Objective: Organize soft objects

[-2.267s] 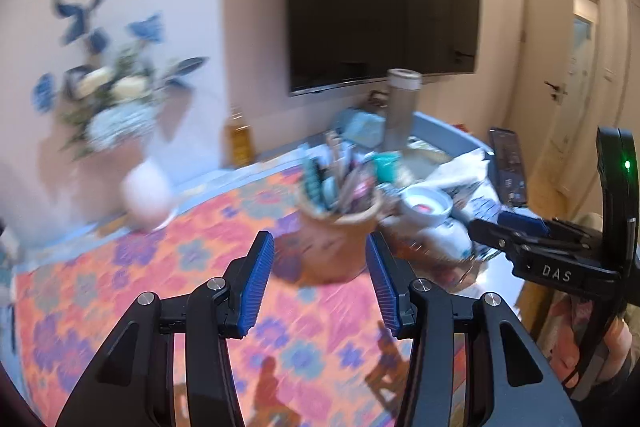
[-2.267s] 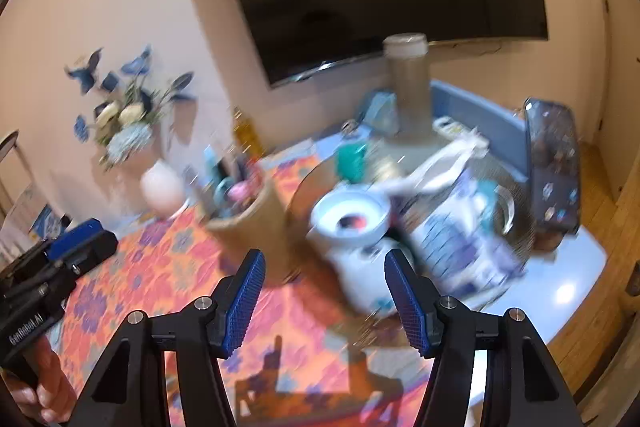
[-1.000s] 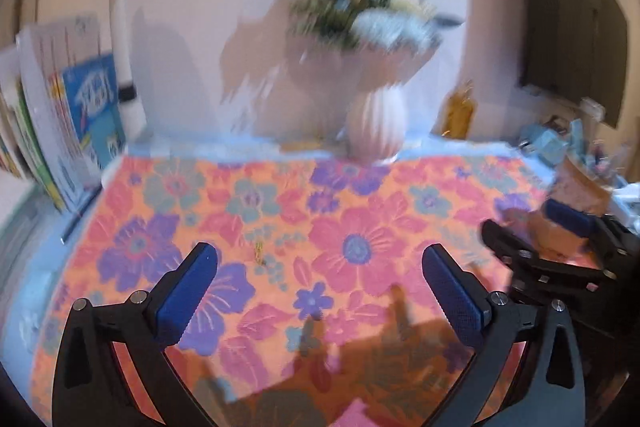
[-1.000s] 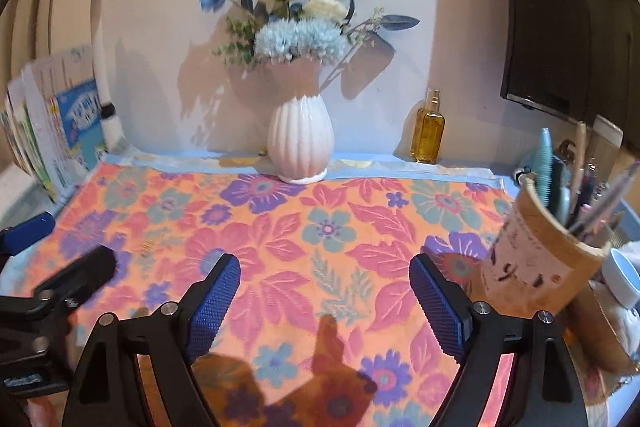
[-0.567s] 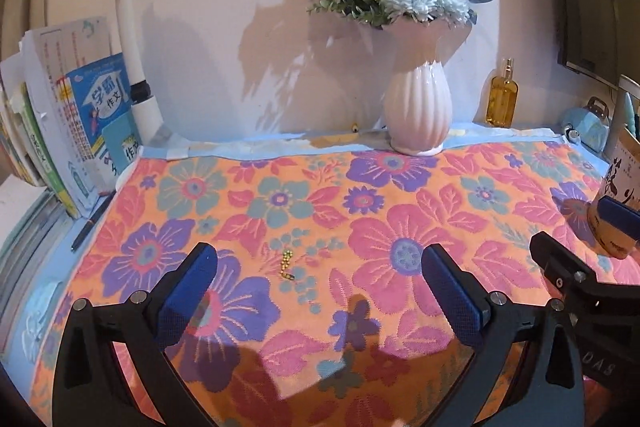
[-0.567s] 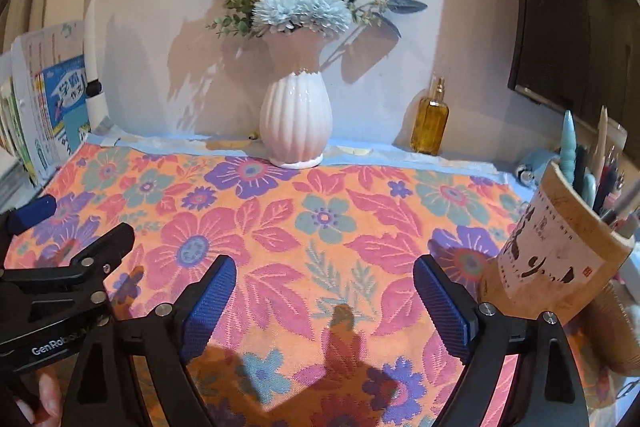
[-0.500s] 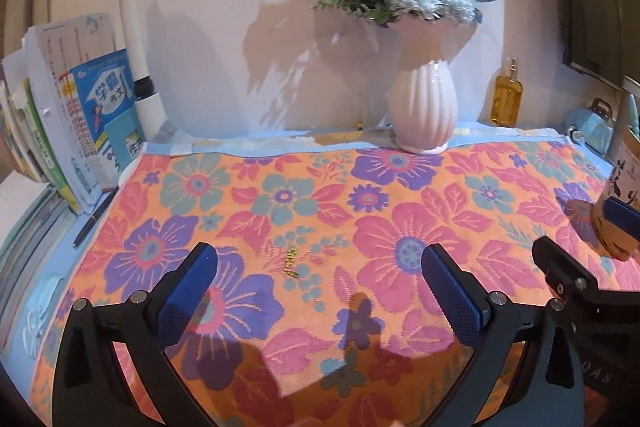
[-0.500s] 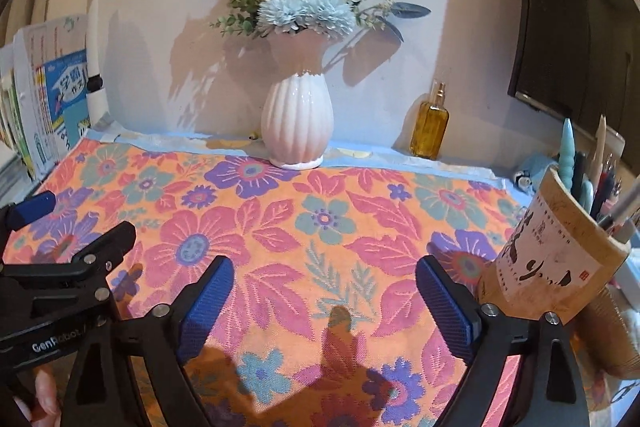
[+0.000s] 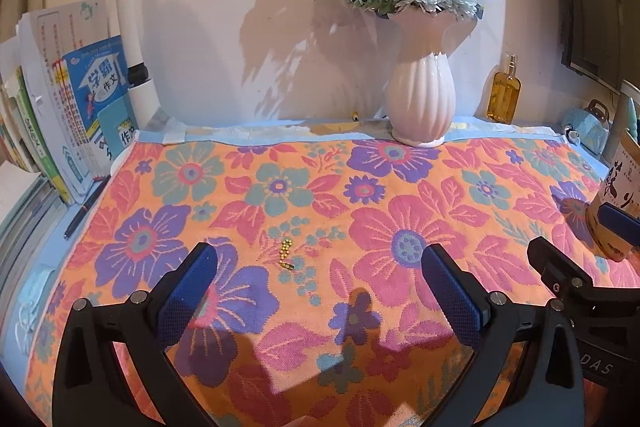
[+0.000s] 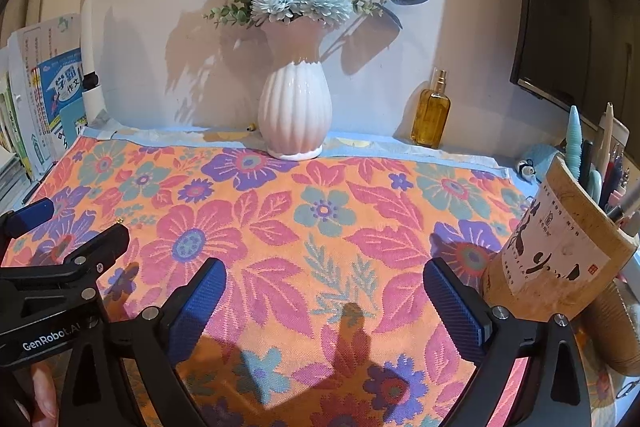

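Now that both views have swung off the clutter, hovering, fingers (image 10: 196,311) just spread wide and empty, over the floral towel (image 10: 320,227), ready to gather it.

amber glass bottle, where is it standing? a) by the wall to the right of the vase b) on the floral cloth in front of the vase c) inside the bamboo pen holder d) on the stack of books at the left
a: the amber glass bottle stands by the wall on the blue strip behind the floral cloth, to the right of the white ribbed vase.
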